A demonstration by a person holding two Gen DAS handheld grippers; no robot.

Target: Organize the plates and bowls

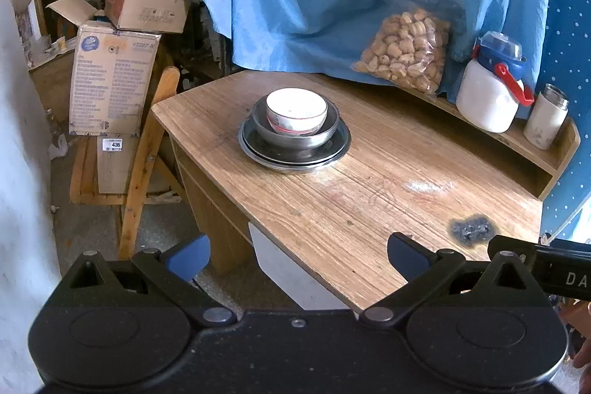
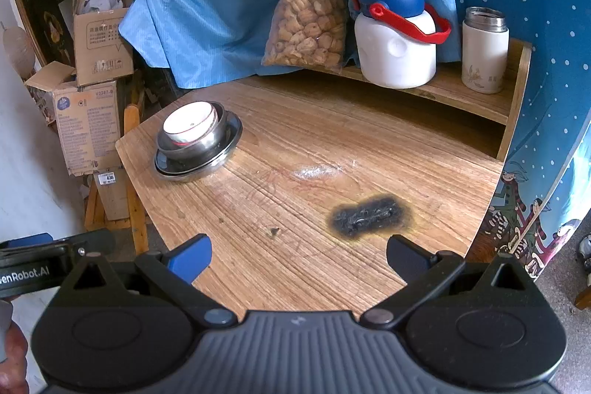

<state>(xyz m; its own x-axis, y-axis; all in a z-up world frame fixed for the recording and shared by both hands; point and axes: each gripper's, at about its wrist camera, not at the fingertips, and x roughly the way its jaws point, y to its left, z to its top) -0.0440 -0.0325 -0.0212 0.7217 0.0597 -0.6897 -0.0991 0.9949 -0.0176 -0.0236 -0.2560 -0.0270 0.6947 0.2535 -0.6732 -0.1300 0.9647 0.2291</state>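
Note:
A white ceramic bowl (image 1: pixel 296 109) with a red band sits inside a steel bowl (image 1: pixel 325 132), which rests on steel plates (image 1: pixel 258 144), all stacked on the wooden table (image 1: pixel 369 209). The stack also shows in the right wrist view: white bowl (image 2: pixel 190 121), steel bowl (image 2: pixel 207 144), plates (image 2: pixel 225 154). My left gripper (image 1: pixel 299 257) is open and empty, held back over the table's near edge. My right gripper (image 2: pixel 299 257) is open and empty over the near edge of the table (image 2: pixel 295 268), well away from the stack.
A raised shelf (image 2: pixel 443 91) at the back right holds a bag of snacks (image 2: pixel 308 24), a white jug with blue lid (image 2: pixel 395 43) and a white flask (image 2: pixel 484 50). A burn mark (image 2: pixel 369 215) scars the tabletop. Cardboard boxes (image 1: pixel 114 80) and a wooden chair (image 1: pixel 147 154) stand left.

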